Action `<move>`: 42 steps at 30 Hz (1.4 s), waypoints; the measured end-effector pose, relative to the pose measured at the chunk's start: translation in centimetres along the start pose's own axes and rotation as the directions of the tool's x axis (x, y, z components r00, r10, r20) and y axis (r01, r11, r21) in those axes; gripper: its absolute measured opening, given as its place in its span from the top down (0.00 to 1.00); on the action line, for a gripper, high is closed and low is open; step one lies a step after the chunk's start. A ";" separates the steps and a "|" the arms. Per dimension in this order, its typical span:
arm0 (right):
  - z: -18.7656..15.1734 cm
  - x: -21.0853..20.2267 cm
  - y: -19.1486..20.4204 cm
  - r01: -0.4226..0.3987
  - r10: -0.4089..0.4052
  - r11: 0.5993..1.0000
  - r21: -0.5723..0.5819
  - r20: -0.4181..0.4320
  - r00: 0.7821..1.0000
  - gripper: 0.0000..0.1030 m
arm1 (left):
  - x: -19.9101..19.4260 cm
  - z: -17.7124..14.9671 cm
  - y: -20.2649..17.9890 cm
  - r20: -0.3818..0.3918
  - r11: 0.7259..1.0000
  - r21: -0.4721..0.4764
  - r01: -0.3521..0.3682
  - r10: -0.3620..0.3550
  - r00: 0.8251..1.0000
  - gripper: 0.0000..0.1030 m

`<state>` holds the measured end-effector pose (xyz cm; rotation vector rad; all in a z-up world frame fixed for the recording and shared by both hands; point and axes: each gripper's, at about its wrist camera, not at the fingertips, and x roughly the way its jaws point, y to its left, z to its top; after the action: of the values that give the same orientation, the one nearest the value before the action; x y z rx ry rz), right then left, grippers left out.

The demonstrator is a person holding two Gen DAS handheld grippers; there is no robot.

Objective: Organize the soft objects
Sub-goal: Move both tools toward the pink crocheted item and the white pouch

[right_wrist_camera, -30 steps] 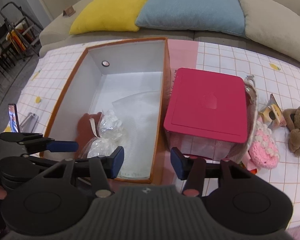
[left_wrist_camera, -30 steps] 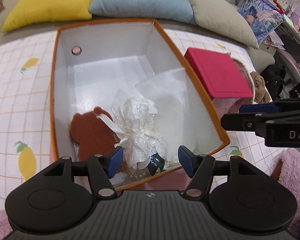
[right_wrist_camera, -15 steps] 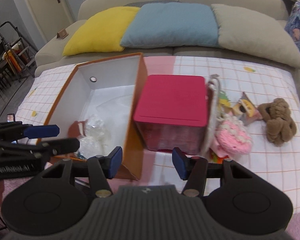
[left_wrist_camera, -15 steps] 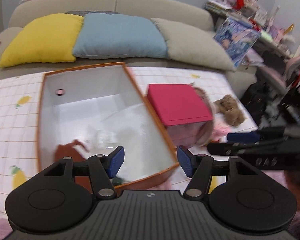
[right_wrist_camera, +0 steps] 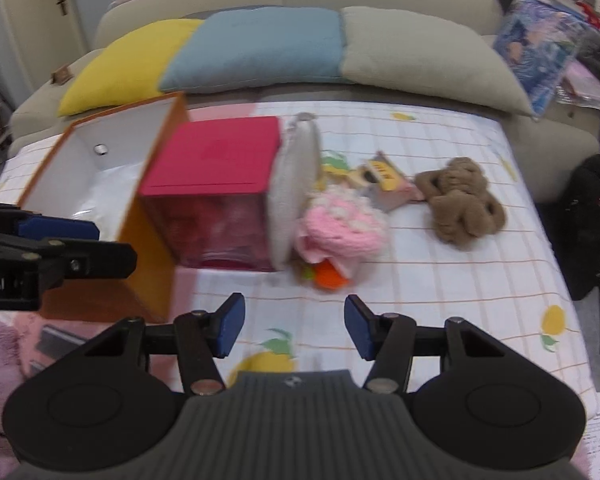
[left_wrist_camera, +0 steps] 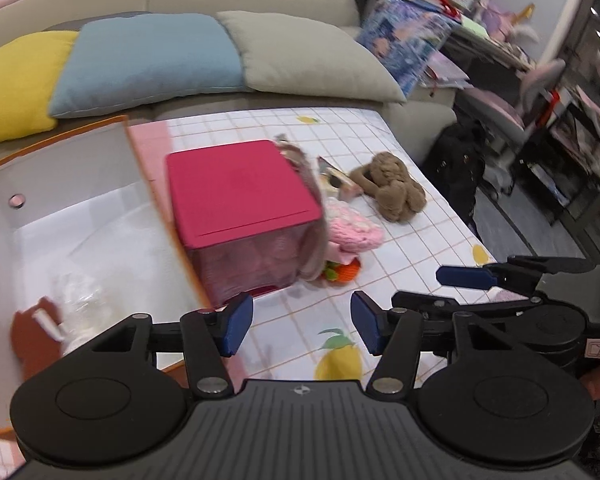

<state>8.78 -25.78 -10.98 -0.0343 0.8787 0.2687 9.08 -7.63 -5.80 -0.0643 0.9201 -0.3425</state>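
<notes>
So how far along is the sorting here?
Partly done: a wrapped bundle and a brown toy lie in the orange box. Nothing is in hand; left claw, closing, and right claw are empty. Left on the cloth: pink knit, brown plush, small packet.

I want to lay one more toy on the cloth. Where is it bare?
Bare cloth lies between the right gripper and the pink knitted toy, and right of the brown plush. Crowded between the pink-lidded box and the plush.
</notes>
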 end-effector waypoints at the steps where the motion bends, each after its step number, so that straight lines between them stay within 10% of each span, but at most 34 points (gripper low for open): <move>1: 0.0 0.2 -0.5 0.005 -0.005 1.000 0.015 0.010 1.000 0.48 | 0.2 0.0 -0.3 0.001 1.000 0.008 0.000 0.000 1.000 0.38; 15: 2.1 4.7 -5.1 -0.070 0.034 0.965 0.252 0.146 0.989 0.47 | 3.5 5.8 -4.1 0.073 0.991 0.113 -0.077 0.069 0.995 0.52; 42: 0.8 9.3 -7.8 -0.179 0.110 0.917 0.358 0.205 0.973 0.40 | 14.8 10.2 -6.3 -0.206 0.892 0.423 -0.161 0.267 0.941 0.71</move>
<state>16.96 -31.18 -18.21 0.4082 0.7393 0.2345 23.70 -19.20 -9.65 0.4707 1.0886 -0.3302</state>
